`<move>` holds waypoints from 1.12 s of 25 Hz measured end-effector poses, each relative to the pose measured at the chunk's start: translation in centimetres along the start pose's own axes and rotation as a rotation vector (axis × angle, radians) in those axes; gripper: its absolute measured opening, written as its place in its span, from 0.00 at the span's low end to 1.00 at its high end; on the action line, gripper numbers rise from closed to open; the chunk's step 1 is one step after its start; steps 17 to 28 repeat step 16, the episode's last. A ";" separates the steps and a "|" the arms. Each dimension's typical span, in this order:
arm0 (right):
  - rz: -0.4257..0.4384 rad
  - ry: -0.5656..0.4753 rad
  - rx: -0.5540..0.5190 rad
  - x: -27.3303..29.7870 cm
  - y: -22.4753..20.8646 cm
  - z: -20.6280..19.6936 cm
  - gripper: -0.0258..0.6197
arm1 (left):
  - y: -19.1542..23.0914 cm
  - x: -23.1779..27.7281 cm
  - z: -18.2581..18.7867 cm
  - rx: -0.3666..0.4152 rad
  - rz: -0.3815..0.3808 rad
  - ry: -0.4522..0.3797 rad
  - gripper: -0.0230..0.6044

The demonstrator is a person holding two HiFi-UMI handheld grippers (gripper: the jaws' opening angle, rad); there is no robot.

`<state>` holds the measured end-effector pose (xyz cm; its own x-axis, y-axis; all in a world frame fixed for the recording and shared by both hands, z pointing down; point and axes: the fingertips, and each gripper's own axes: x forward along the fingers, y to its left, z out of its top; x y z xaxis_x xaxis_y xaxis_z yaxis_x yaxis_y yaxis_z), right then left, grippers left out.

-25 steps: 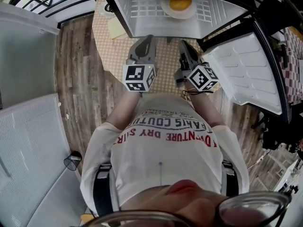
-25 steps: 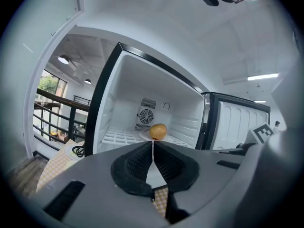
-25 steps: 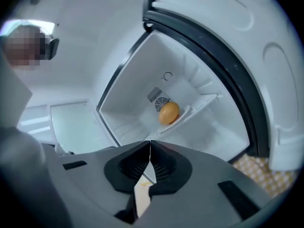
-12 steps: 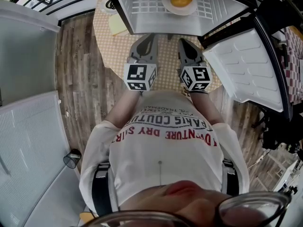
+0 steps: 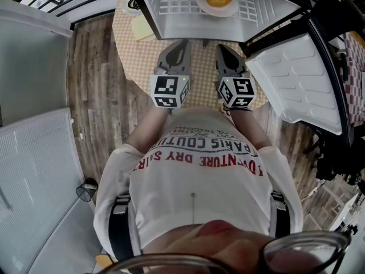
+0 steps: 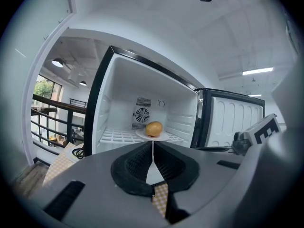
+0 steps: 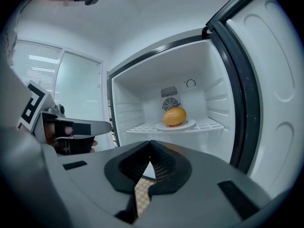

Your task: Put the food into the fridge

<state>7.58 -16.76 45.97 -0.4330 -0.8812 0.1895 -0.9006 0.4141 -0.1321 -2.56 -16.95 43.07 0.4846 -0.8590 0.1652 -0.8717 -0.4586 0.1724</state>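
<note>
Cubes with square markers top the left gripper (image 5: 179,45) and the right gripper (image 5: 222,51), held side by side just in front of the person's printed shirt (image 5: 199,176). Both point toward the open fridge (image 5: 165,27).

In the left gripper view the black ribbed fingers (image 6: 137,167) are clenched tip to tip with nothing between them. In the right gripper view the fingers (image 7: 166,165) are likewise clenched and empty.

Under both grippers lies the round desk (image 5: 137,67) with its tan checked cloth. The small white fridge stands on it, its door (image 5: 296,84) swung wide to the right.

Inside, a white wire shelf (image 7: 142,127) carries a shallow white plate (image 7: 190,125). On that plate rests the food (image 7: 174,116). It is a single rounded piece, smooth, orange-yellow and slightly glossy, a little wider than tall. It sits near the middle of the plate, well apart from both grippers.

Behind it, a round fan grille (image 7: 169,103) is set in the fridge's back wall.
</note>
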 end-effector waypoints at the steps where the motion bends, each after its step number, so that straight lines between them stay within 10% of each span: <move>1: -0.001 0.000 -0.008 0.0 0.0 0.1 0.08 | 0.0 0.1 0.0 0.001 -0.001 0.000 0.08; 28: -0.041 -0.014 0.045 0.2 -2.0 1.2 0.08 | 0.4 0.4 0.3 0.005 0.012 -0.003 0.08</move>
